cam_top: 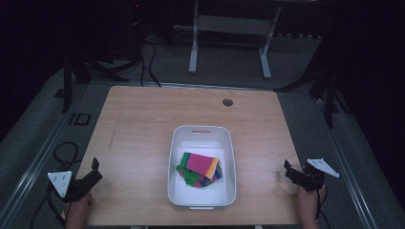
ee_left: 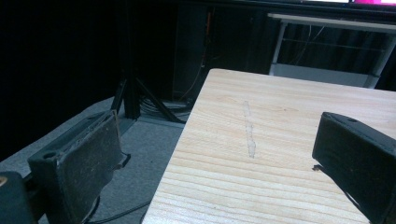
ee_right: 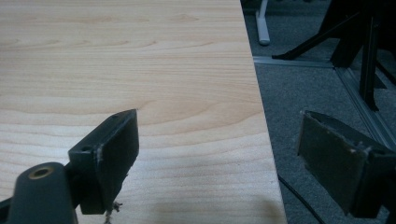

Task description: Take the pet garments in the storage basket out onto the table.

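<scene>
Right now both of the person's hands sit at the near corners of the wooden table [cam_top: 143,119], each holding a gripper. The left gripper [cam_top: 94,168] rests at the near left corner, its jaws spread wide with nothing between them; in the left gripper view its own jaws frame the table's left edge, one over the grey floor, the other over the wood. The right gripper [cam_top: 288,168] hangs at the near right edge, jaws likewise wide apart and empty; the right gripper view has one jaw over the wood and the other out past the edge above the carpet.

Between the two, well apart from either, a white tub [cam_top: 175,157] stands on the near middle of the table. Inside it, toward its near half, lies a folded striped cloth [cam_top: 200,169] in pink, green, orange and blue. A small round grommet hole [cam_top: 228,102] sits in the far part of the tabletop.
</scene>
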`<state>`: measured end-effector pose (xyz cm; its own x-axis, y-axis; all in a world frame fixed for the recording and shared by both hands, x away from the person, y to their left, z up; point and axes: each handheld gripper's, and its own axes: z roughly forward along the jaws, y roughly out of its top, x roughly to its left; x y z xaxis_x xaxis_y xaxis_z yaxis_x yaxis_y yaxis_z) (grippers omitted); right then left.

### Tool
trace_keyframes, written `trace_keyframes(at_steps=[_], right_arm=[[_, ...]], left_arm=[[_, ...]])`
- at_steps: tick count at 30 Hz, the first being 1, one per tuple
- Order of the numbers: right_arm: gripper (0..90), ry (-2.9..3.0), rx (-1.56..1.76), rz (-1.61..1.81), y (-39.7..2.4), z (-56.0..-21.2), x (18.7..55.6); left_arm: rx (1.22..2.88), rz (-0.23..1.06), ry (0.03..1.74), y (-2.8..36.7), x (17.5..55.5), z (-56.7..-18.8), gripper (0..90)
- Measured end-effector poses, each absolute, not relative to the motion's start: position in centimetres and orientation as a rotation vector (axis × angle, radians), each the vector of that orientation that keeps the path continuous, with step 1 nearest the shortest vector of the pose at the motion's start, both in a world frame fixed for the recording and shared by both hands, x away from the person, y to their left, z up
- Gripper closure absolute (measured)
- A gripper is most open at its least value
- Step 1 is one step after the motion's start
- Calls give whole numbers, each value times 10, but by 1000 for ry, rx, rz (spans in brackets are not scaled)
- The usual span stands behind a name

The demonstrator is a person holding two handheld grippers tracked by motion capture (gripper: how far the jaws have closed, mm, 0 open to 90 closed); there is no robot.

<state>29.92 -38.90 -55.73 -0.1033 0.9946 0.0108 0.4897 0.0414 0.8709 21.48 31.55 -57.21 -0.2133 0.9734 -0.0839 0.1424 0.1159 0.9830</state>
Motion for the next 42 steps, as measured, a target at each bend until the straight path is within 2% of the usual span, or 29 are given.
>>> trace_keyframes(at_steps=[16,23,30,42], right_arm=[[128,1747,1532,1002,-391,-558,305],[127,1996,1468,1098,-400,-559,308],[130,2374,1187,1133,-399,-558,307],[134,2668,818,1088,-366,-556,302]], left_arm=[[1132,1204,1527,316,215,-572,19],[1131,1203,1530,316,215,-572,19],[1132,1200,1531,316,215,-572,18],[1134,1196,1527,316,215,-572,18]])
